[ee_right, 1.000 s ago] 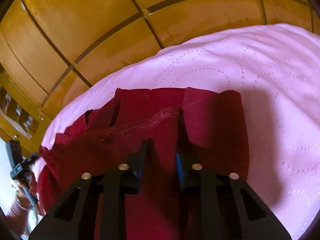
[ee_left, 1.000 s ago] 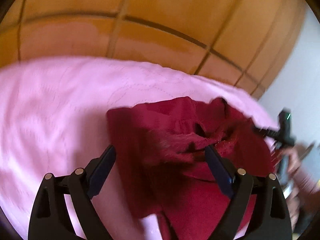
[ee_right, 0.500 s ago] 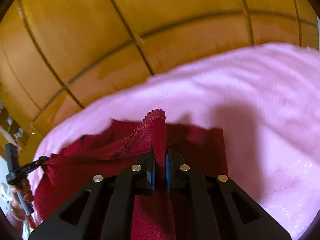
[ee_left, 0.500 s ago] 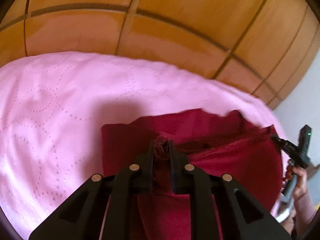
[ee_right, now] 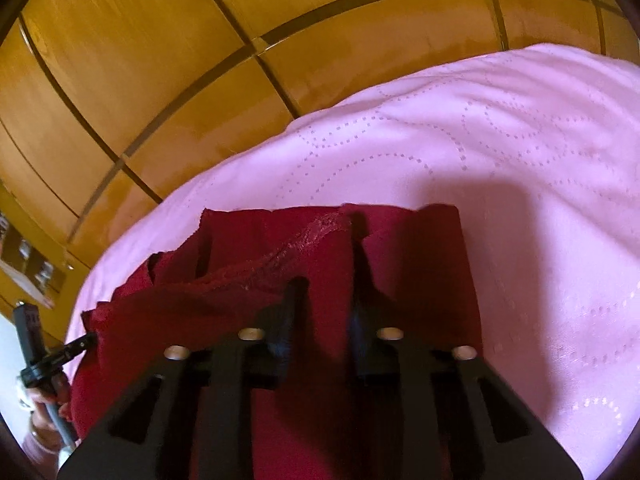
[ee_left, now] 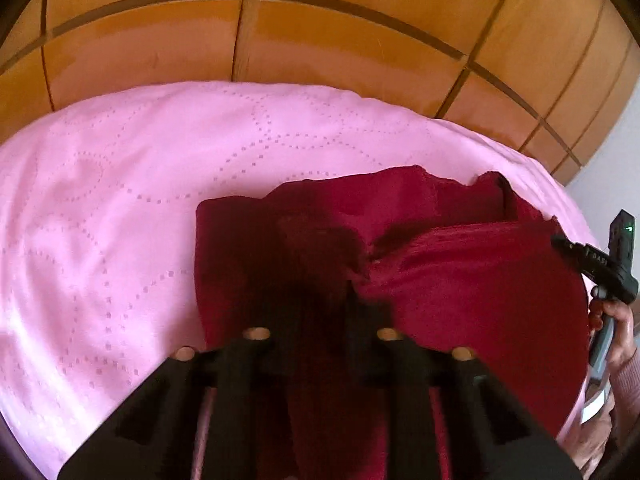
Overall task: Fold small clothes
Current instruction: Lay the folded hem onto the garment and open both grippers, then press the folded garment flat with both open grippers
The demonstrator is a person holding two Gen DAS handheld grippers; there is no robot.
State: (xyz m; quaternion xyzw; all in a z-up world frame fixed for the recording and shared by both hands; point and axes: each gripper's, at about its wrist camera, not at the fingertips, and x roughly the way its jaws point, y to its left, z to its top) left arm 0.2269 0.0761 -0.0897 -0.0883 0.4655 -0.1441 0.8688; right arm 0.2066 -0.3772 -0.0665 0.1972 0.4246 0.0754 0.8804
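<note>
I've got a dark red garment (ee_left: 460,288) lying on the pink bedspread (ee_left: 120,208), near the edge closest to me, with the glossy wooden headboard (ee_left: 320,48) standing behind the bed. The cloth is deep crimson, soft and a little fuzzy, and it lies in several overlapping layers, not flat. From my left side I see a squarish flap on the left, a ridge of bunched fabric running toward the far edge, and a broad smooth panel spreading off to the right. From my right side the garment (ee_right: 400,264) shows a rougher, lacy-looking hem crossing diagonally over the top layer, and ragged corners poking out at the left.

My left tongs (ee_left: 320,300) sit low over the cloth with the fingers a little apart; red fabric gathers into a pucker right at the tips, but shadow hides whether it is actually gripped, so I can't tell. My right tongs (ee_right: 324,300) are partly spread, fingers apart with a strip of red fabric showing between them, resting down on the top layer without squeezing it. Out at the right edge of my left view I can see my other hand (ee_left: 618,332) around its black handle, just beside the garment's far corner.
</note>
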